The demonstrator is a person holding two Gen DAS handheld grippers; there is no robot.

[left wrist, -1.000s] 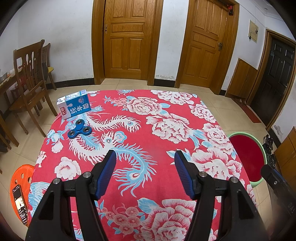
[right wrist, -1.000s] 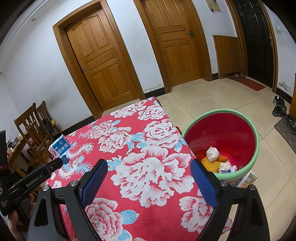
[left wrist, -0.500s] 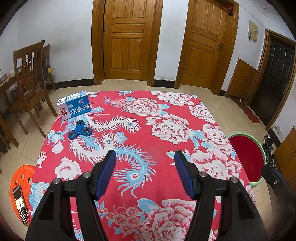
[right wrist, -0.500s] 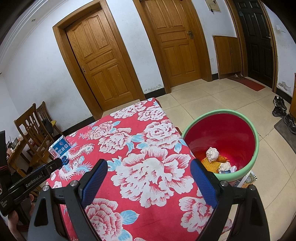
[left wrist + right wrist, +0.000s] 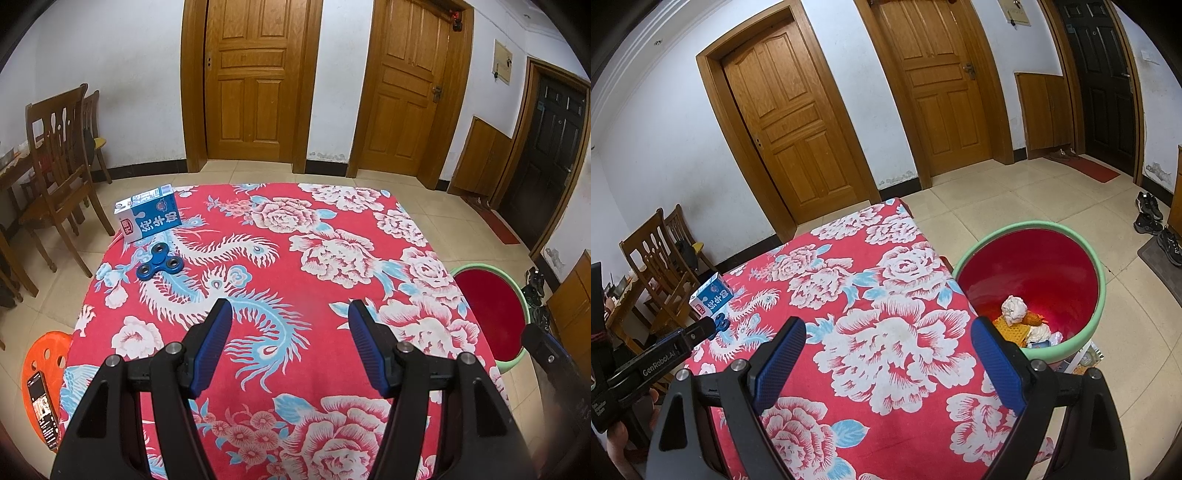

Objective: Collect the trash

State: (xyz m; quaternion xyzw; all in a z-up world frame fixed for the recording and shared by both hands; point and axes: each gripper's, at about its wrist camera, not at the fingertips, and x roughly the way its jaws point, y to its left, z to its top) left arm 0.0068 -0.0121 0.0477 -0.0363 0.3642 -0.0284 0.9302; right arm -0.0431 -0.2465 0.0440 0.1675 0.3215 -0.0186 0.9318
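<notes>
A blue and white milk carton (image 5: pixel 149 216) lies at the far left corner of the red floral tablecloth (image 5: pixel 314 280), with a blue fidget spinner (image 5: pixel 159 262) just in front of it. My left gripper (image 5: pixel 290 314) hovers open over the near middle of the cloth, nothing between its blue pads. My right gripper (image 5: pixel 888 330) is open and empty above the table's right side. A green-rimmed red bin (image 5: pixel 1082 254) stands on the floor right of the table, holding crumpled paper (image 5: pixel 1014 308) and other scraps. The carton (image 5: pixel 711 295) also shows in the right wrist view, behind the left tool (image 5: pixel 661 360).
Wooden chairs (image 5: pixel 55 166) stand left of the table. An orange stool (image 5: pixel 40 354) with a phone (image 5: pixel 42 410) on it sits by the near left corner. Shoes (image 5: pixel 1156 225) lie on the tiled floor at the right. Wooden doors (image 5: pixel 251 85) line the far wall.
</notes>
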